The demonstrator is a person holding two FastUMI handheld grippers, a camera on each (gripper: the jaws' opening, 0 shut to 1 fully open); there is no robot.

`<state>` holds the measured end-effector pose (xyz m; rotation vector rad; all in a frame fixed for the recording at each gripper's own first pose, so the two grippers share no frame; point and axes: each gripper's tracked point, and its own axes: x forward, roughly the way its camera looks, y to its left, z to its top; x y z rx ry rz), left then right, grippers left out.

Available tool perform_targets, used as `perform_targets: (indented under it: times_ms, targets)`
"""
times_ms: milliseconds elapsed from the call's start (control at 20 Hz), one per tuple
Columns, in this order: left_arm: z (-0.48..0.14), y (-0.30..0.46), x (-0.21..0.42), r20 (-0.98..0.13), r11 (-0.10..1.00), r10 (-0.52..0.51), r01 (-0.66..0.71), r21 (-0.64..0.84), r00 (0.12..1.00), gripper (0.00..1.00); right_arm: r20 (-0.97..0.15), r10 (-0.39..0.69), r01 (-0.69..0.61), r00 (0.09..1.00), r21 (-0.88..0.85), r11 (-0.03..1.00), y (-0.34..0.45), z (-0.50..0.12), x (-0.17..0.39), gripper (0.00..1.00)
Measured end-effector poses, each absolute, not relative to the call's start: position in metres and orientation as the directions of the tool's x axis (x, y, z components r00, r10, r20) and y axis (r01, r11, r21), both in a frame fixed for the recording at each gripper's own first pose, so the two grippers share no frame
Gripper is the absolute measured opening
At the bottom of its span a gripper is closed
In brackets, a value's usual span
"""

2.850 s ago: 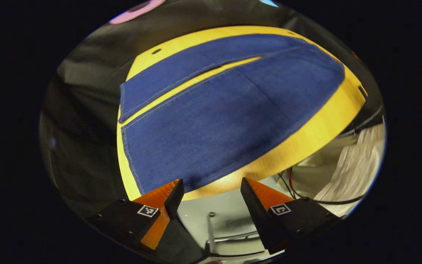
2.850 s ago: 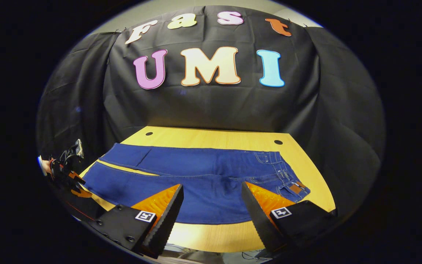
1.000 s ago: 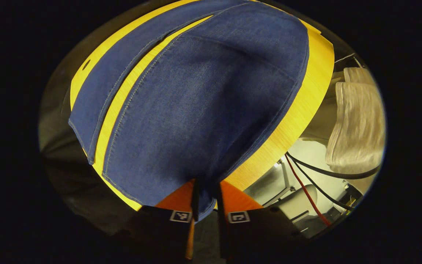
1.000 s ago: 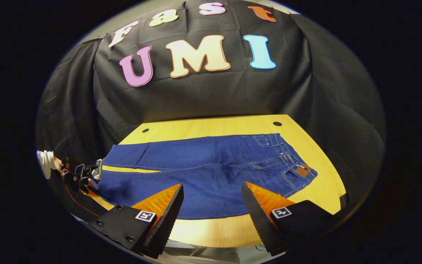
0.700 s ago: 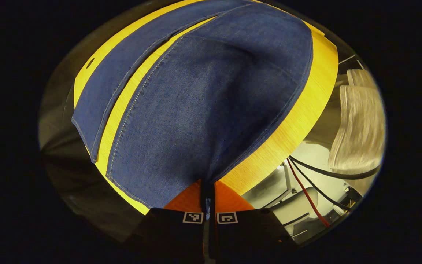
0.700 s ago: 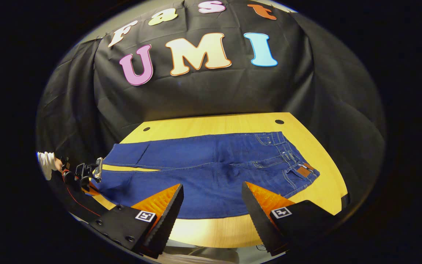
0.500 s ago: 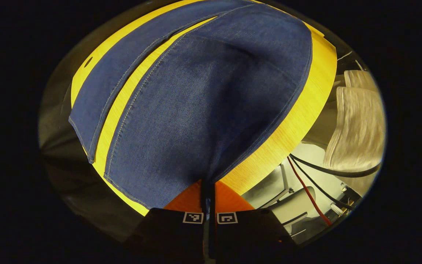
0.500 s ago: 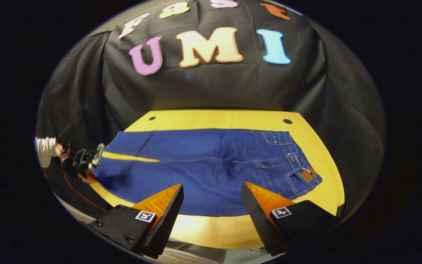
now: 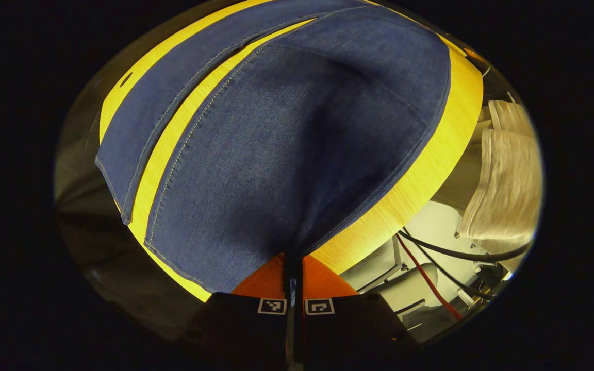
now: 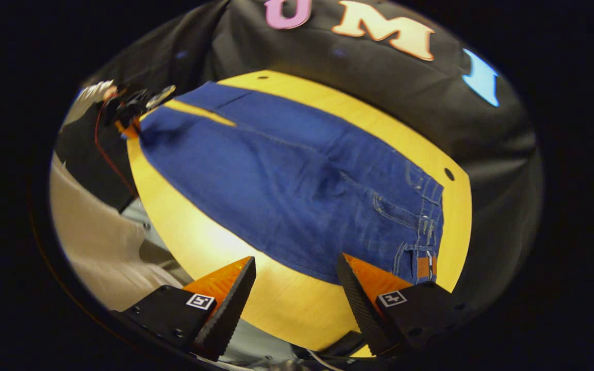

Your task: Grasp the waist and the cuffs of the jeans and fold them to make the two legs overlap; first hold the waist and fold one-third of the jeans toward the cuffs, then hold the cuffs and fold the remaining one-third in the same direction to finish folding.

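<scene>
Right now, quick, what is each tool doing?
Left tool: closed, pinching the near leg's cuff end of the jeans.
Right tool: open, holding nothing, above the table edge near the jeans' waist.

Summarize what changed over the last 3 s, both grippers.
The left gripper went from open at the table edge to shut on the near leg's cuff. The right gripper swung down toward the waist, open, holding nothing. The jeans stay flat on the table, legs not yet overlapped.
</scene>
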<state>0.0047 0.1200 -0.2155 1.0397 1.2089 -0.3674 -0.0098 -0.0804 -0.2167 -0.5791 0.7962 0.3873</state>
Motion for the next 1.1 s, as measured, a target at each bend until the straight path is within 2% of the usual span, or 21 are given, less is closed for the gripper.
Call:
perform_targets:
  times_ms: [250, 450, 650, 900, 950, 1000, 1050, 1100]
  targets:
    - [-0.215, 0.119, 0.005, -0.883, 0.535, 0.339, 0.705, 0.466, 0.326, 0.0, -0.859, 0.095, -0.677, 0.503, -0.324, 0.661, -0.108, -0.249, -0.001, 1.0]
    - [-0.213, 0.117, 0.006, -0.883, 0.557, 0.382, 0.695, 0.455, 0.272, 0.0, -0.895, 0.068, -0.722, 0.441, -0.308, 0.62, -0.123, -0.268, 0.012, 1.0]
    - [-0.214, 0.118, 0.006, -0.869, 0.539, 0.426, 0.7, 0.468, 0.253, 0.0, -0.922, 0.053, -0.772, 0.383, -0.288, 0.567, -0.122, -0.277, 0.012, 0.99]
    - [-0.212, 0.117, 0.005, -0.872, 0.568, 0.424, 0.678, 0.467, 0.246, 0.0, -0.93, 0.062, -0.779, 0.362, -0.265, 0.569, -0.124, -0.282, 0.018, 0.98]
    - [-0.212, 0.116, 0.006, -0.872, 0.575, 0.423, 0.671, 0.467, 0.244, 0.0, -0.931, 0.06, -0.778, 0.361, -0.265, 0.57, -0.125, -0.281, 0.017, 0.94]
    - [-0.213, 0.117, 0.006, -0.87, 0.576, 0.428, 0.668, 0.471, 0.245, 0.0, -0.93, 0.06, -0.777, 0.361, -0.265, 0.571, -0.124, -0.281, 0.017, 0.98]
    - [-0.213, 0.117, 0.005, -0.867, 0.569, 0.434, 0.671, 0.476, 0.247, 0.0, -0.93, 0.058, -0.774, 0.362, -0.266, 0.574, -0.125, -0.281, 0.018, 0.98]
    - [-0.213, 0.117, 0.005, -0.863, 0.558, 0.44, 0.676, 0.481, 0.25, 0.0, -0.93, 0.055, -0.768, 0.364, -0.267, 0.582, -0.126, -0.281, 0.019, 0.94]
